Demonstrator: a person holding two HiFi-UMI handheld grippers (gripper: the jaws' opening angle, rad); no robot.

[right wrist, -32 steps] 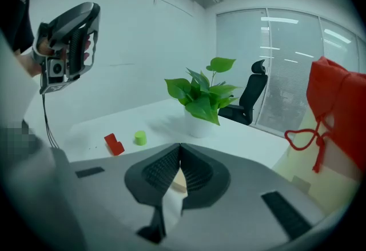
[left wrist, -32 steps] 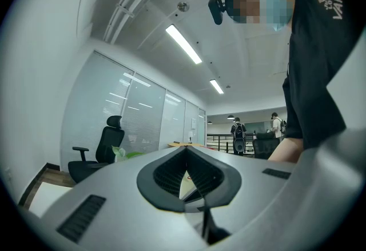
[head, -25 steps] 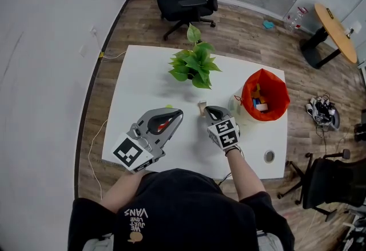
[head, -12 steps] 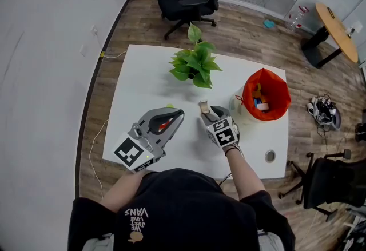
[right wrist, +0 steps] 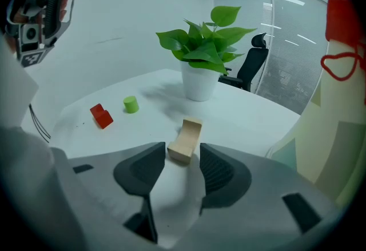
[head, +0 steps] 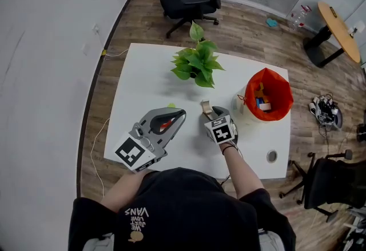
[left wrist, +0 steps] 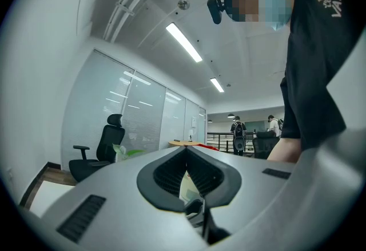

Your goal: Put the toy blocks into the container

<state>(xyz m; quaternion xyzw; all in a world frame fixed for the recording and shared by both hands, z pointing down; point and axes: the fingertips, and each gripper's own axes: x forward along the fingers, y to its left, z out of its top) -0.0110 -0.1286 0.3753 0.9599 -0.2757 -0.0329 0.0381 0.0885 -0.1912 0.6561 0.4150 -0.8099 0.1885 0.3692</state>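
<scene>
Right claw (right wrist: 183, 152) opening, arch block (right wrist: 186, 135) between jaws; red block (right wrist: 101, 115) perhaps hidden overhead.

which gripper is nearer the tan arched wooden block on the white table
Right. The right gripper sits at the tan arched wooden block, its opening jaws flanking the near end without pressing. The left gripper is off to the block's left, jaws together.

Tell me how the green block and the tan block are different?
The green block is bright green; the tan block is pale wood. The green block is a round stub standing on end; the tan block is an arch piece with a curved scoop. The green block sits by a red block; the tan block lies untouched at the right gripper's opening jaws. Both rest on the white table.
</scene>
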